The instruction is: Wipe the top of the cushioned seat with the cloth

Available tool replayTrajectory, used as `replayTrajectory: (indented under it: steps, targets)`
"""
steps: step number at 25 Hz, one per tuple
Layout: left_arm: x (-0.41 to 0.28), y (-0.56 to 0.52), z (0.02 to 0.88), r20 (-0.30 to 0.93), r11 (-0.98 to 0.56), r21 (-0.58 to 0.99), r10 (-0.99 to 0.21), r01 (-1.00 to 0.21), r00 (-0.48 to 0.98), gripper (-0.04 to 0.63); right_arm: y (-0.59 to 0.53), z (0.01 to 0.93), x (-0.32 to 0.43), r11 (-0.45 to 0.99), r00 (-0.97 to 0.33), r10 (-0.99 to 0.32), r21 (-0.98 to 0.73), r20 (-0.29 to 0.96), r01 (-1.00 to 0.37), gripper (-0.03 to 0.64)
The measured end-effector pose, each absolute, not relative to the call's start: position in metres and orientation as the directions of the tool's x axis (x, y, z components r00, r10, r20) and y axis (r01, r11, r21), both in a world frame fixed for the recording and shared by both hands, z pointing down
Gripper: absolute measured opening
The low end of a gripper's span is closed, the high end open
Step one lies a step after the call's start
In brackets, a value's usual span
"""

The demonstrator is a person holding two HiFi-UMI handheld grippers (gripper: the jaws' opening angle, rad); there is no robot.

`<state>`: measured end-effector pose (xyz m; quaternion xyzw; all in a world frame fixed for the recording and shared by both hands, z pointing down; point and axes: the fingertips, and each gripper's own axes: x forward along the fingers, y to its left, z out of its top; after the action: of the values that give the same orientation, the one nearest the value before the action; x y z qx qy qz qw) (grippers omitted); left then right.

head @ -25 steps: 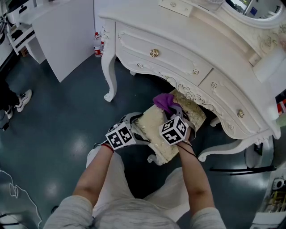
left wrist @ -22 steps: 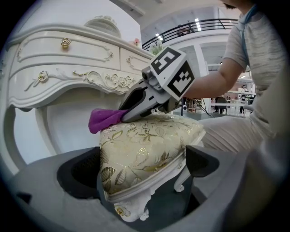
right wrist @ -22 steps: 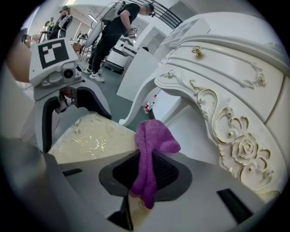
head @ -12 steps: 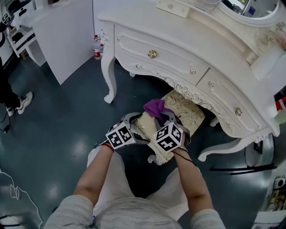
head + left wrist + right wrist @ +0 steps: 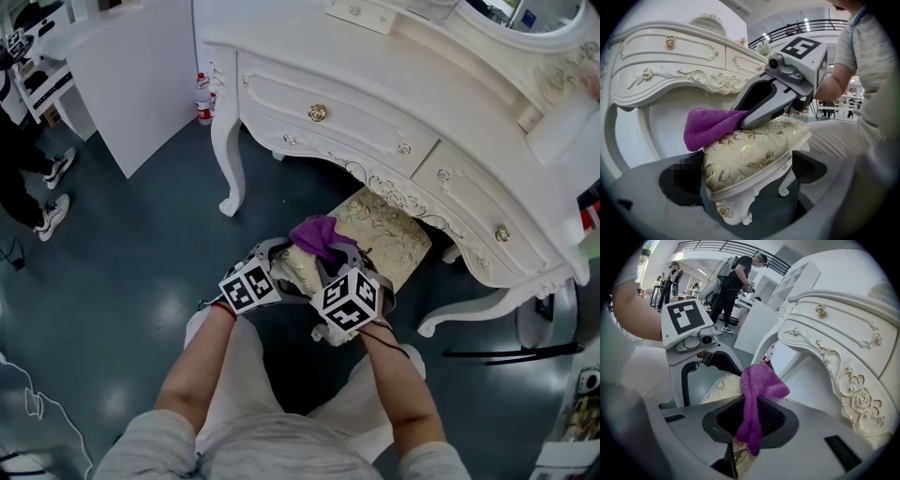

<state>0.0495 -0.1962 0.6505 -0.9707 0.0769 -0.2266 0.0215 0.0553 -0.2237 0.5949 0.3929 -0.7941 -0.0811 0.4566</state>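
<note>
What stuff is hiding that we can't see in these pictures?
- Far end of the seat: head view, tucked under the dressing table.
- Most of the seat top: right gripper view, behind the jaws of the right hand-held gripper and the cloth.
- Whether the left hand-held gripper squeezes the seat: left gripper view, unclear.

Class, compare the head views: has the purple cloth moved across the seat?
Yes. The cloth slid along the seat toward the person, away from the dressing table.

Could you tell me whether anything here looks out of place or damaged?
Nothing looks spilled or damaged. The one oddity: the purple cloth is bunched in the right gripper, overhanging the end of the cushioned seat rather than lying flat.
</note>
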Motion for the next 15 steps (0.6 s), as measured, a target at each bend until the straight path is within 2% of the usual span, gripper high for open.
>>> replayTrajectory:
  steps: [15]
  targets:
    - [0.048,-0.195,0.651,0.436,-0.988,-0.067,-0.154,-0.139,0.887,0.586,-0.202,0.595,0.033,0.725,-0.349,-0.653,0.422,0.673,-0.544,0.077]
